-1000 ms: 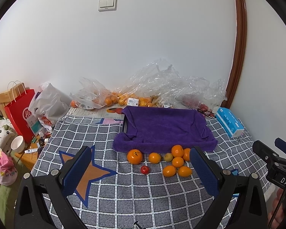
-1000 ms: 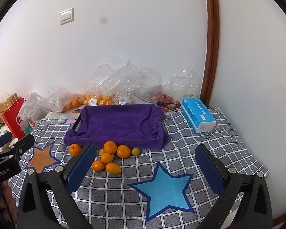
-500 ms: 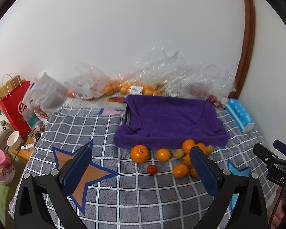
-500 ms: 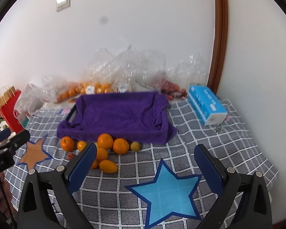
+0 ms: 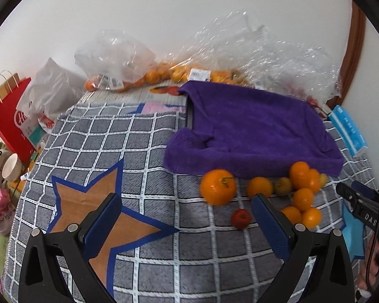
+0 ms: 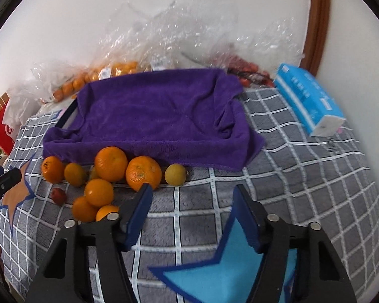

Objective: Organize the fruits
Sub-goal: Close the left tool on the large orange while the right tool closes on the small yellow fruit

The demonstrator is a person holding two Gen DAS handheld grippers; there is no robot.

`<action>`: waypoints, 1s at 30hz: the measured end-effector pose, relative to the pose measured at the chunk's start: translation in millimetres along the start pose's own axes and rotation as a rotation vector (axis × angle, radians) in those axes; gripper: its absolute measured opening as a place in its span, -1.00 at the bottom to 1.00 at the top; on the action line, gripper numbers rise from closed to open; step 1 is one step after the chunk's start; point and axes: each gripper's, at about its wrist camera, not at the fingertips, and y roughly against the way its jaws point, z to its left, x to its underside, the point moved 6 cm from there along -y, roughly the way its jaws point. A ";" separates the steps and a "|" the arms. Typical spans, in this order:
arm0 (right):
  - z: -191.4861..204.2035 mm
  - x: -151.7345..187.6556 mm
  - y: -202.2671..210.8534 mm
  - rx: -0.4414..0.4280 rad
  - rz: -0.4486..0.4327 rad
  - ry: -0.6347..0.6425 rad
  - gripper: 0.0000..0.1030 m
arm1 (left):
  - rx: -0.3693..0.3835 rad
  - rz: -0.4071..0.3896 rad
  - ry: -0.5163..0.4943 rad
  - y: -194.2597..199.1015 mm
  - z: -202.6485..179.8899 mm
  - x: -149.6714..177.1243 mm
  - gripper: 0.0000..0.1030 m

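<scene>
Several oranges lie loose on the checked cloth in front of a tray lined with a purple towel [image 5: 255, 128] [image 6: 159, 116]. The largest orange [image 5: 217, 186] is leftmost, with a small red fruit [image 5: 240, 218] [image 6: 58, 196] near it. Two big oranges [image 6: 111, 163] [image 6: 143, 173] and a yellow fruit [image 6: 175, 174] sit by the towel's front edge. My left gripper [image 5: 187, 213] is open and empty, just short of the large orange. My right gripper [image 6: 192, 200] is open and empty, just short of the yellow fruit.
Clear plastic bags with more oranges [image 5: 164, 73] [image 6: 118, 69] lie along the wall behind the tray. A blue tissue pack [image 6: 310, 101] lies at the right. A red paper bag [image 5: 7, 116] and a cup [image 5: 11, 168] stand beyond the left edge.
Both grippers have moved forward and down toward the fruit, which now looks much larger. The right gripper's jaws have narrowed but stay open.
</scene>
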 end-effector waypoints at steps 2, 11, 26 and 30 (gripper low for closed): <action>0.4 -2.0 -12.7 -0.009 0.014 0.003 0.09 | -0.005 0.012 0.004 -7.4 4.2 1.9 0.99; 8.2 -4.2 -40.9 -0.047 0.043 0.030 -0.15 | 0.012 0.045 0.015 -24.8 10.5 3.3 0.99; 4.9 -10.7 -38.0 -0.095 0.021 0.090 -0.52 | 0.087 0.098 -0.018 -55.3 -15.9 -6.3 0.81; -8.2 -6.4 -35.1 -0.090 0.036 0.069 -0.51 | 0.099 0.130 -0.029 -67.0 -22.0 -4.0 0.55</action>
